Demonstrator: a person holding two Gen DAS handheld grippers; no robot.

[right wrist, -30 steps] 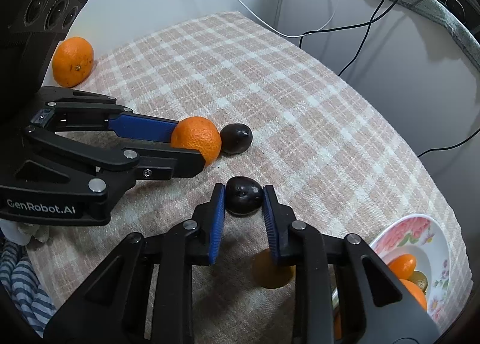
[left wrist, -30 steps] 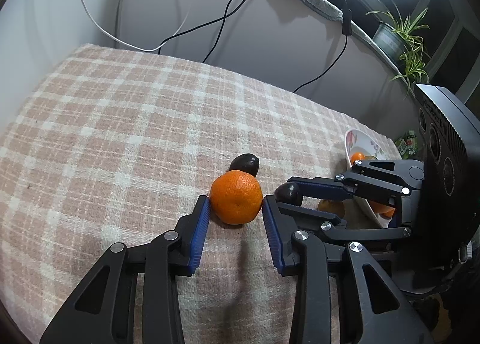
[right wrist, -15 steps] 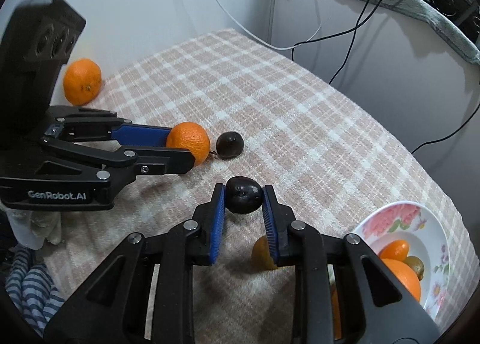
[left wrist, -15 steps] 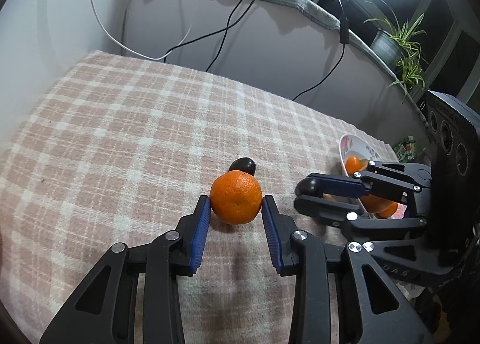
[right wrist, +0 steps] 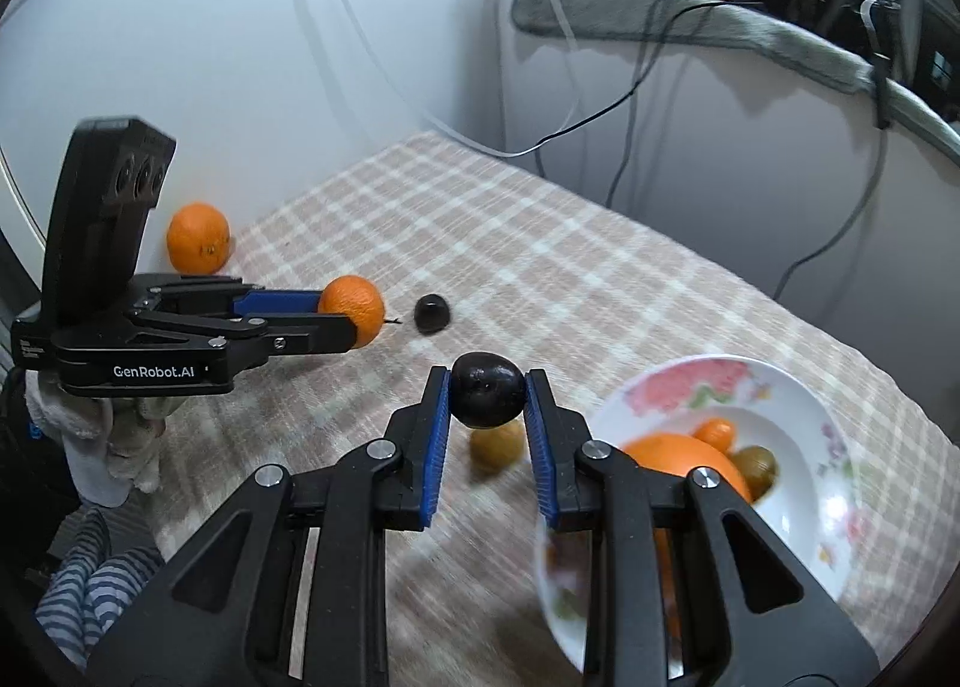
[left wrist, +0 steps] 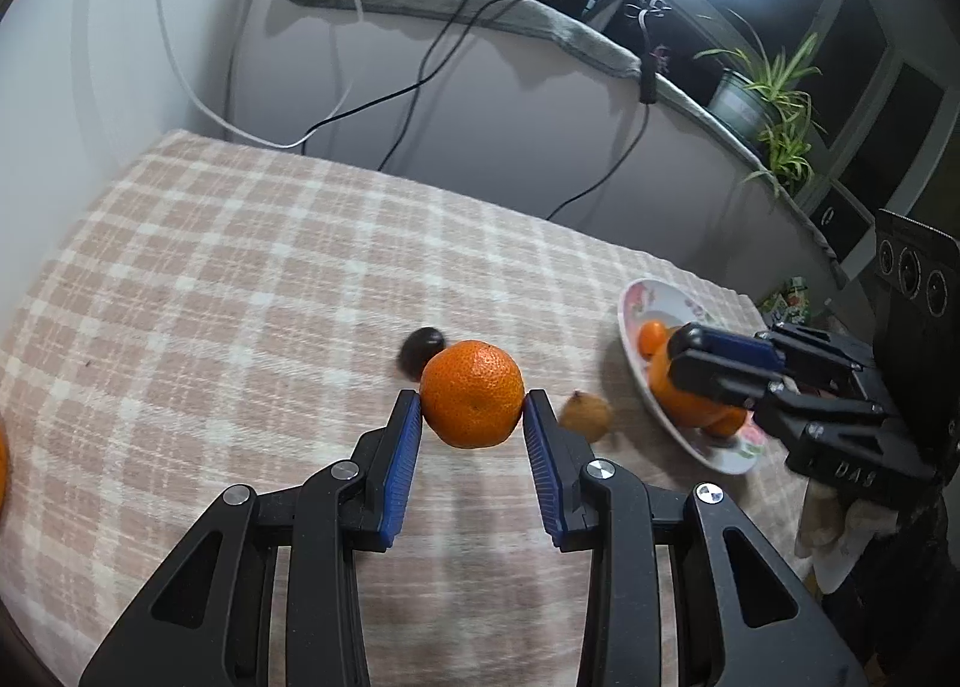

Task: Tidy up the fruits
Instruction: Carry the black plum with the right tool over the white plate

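My left tongs [left wrist: 472, 410] pinch an orange [left wrist: 471, 393] above the checked cloth [left wrist: 240, 297], my right tongs [right wrist: 486, 388] pinch a dark plum [right wrist: 486, 396] beside the flowery bowl [right wrist: 798, 405], and only the right view shows another orange [right wrist: 198, 237] by the wall.

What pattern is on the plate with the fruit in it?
White plate with a pink and green floral print, clearest in the right wrist view.

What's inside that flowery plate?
The floral plate holds a large orange, a smaller orange fruit and a greenish-brown one. The right gripper, shut on a dark plum, hides the plate's near side, so more may lie there.
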